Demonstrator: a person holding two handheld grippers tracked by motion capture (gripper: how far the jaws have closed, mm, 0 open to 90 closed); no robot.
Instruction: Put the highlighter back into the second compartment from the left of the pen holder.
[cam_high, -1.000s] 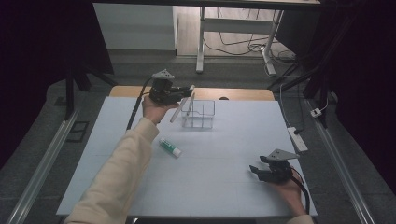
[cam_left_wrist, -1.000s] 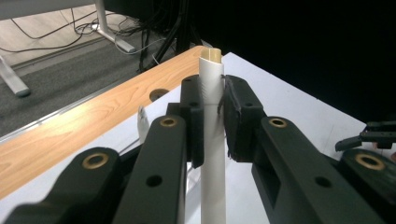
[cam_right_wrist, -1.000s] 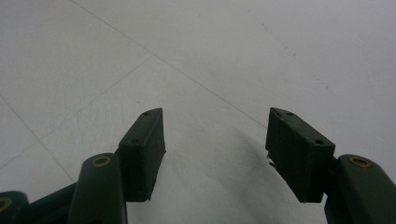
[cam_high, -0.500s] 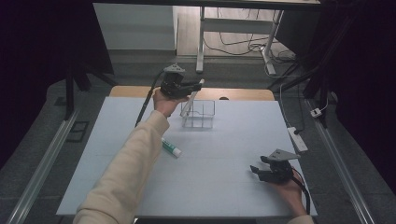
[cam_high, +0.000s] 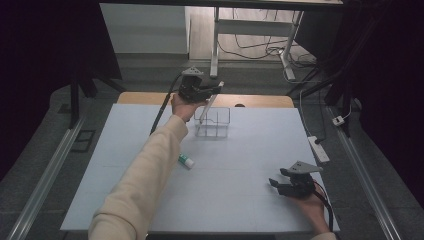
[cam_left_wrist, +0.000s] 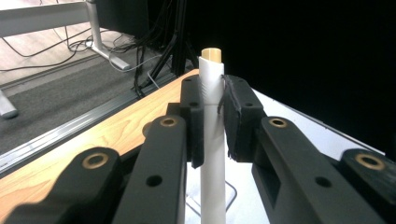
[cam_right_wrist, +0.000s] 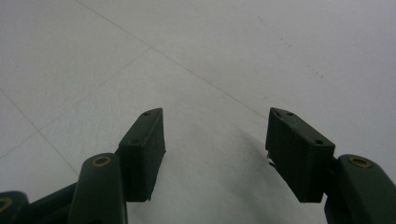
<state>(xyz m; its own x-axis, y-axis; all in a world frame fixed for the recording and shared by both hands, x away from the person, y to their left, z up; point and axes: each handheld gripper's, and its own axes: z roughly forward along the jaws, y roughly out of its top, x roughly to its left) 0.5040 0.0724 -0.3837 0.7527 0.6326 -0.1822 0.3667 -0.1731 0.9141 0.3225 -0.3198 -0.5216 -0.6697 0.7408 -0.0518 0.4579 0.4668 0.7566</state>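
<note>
Left gripper view: left tool (cam_left_wrist: 212, 121) clamps a white tube (cam_left_wrist: 211, 140) (no readable label); right tool (cam_right_wrist: 215, 154) gapes empty.

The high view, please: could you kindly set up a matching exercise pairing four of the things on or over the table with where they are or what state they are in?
Things:
1. white tube
2. clear rack
3. glue stick
4. right gripper

States:
A. lying flat on the white table
B. open, holding nothing
C. clamped in the left gripper
D. standing under the white tube

Pairs: 1-C, 2-D, 3-A, 4-B
</note>
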